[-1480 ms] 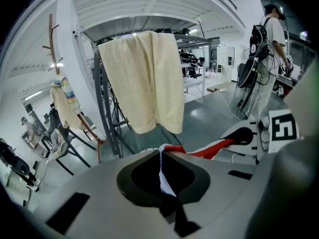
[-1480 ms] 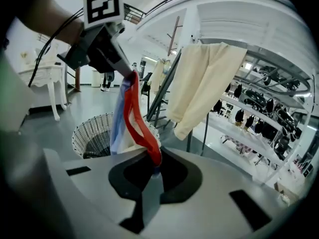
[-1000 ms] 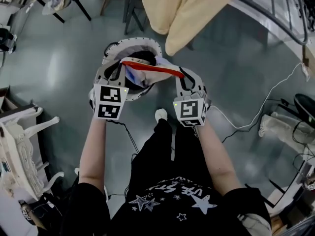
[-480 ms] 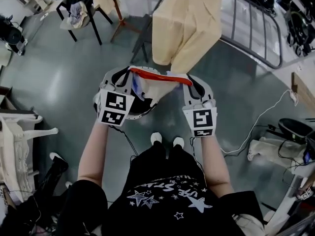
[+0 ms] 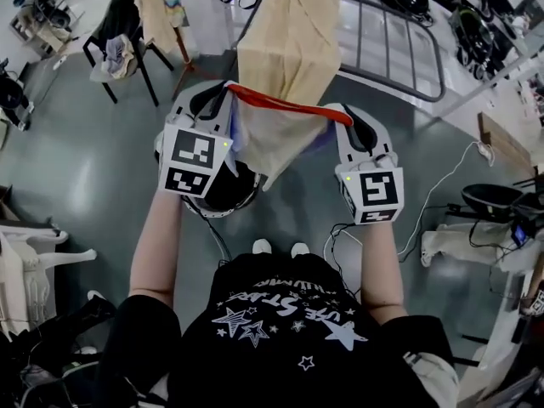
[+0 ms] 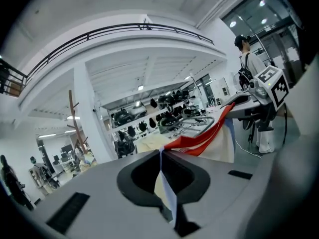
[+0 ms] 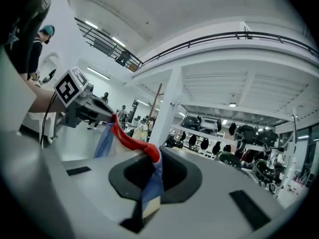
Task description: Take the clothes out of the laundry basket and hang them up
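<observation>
Round white-rimmed laundry basket (image 5: pixel 245 202) on the floor (image 5: pixel 85 168), dark inside, contents unclear, cream red-edged garment (image 5: pixel 280 143) stretched above it, left gripper (image 5: pixel 219 100) and right gripper (image 5: pixel 355 121) both clamped on its edge.

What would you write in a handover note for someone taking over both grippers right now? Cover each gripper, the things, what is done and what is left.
Left gripper: shut on one end of the garment.
Right gripper: shut on the other end.
Garment: stretched between them, red edge on top, held above the basket, which stands on the floor.
Beige cloth: hangs just ahead.
Done: garment is out of the basket.
Left: hang it up. Whether the basket holds more can't be told.
</observation>
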`<action>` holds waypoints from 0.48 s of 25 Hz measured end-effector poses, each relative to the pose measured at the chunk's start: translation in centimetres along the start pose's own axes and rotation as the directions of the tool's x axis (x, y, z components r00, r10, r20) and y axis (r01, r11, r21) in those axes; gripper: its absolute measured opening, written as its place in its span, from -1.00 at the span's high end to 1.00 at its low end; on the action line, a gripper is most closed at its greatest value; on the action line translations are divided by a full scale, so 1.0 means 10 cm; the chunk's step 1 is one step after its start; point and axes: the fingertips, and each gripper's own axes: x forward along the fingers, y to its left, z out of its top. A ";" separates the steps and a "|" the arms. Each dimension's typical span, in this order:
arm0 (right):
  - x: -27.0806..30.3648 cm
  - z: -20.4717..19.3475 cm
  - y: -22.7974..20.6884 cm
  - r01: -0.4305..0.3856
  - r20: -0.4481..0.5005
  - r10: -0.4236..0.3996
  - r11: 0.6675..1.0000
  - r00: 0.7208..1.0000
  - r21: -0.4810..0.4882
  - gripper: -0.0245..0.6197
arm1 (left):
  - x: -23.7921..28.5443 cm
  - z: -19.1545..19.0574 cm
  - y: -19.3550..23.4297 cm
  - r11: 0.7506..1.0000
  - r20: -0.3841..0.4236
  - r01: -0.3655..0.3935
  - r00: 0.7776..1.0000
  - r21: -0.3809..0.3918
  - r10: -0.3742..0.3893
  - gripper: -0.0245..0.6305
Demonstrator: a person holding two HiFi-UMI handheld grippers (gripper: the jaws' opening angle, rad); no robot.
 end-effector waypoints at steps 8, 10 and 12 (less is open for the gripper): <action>-0.79 0.26 -0.68 0.160 -0.038 -0.163 0.984 0.986 -0.074 0.84 | 0.02 0.82 -0.53 0.987 0.150 0.144 0.977 0.075 -0.154 0.85; -1.01 0.26 -0.83 0.191 -0.068 -0.198 0.976 0.978 -0.102 0.84 | 0.06 0.95 -0.69 0.978 0.176 0.188 0.964 0.085 -0.201 0.85; -1.21 0.25 -0.96 0.219 -0.092 -0.229 0.970 0.969 -0.110 0.84 | 0.12 1.08 -0.86 0.969 0.194 0.228 0.951 0.096 -0.242 0.85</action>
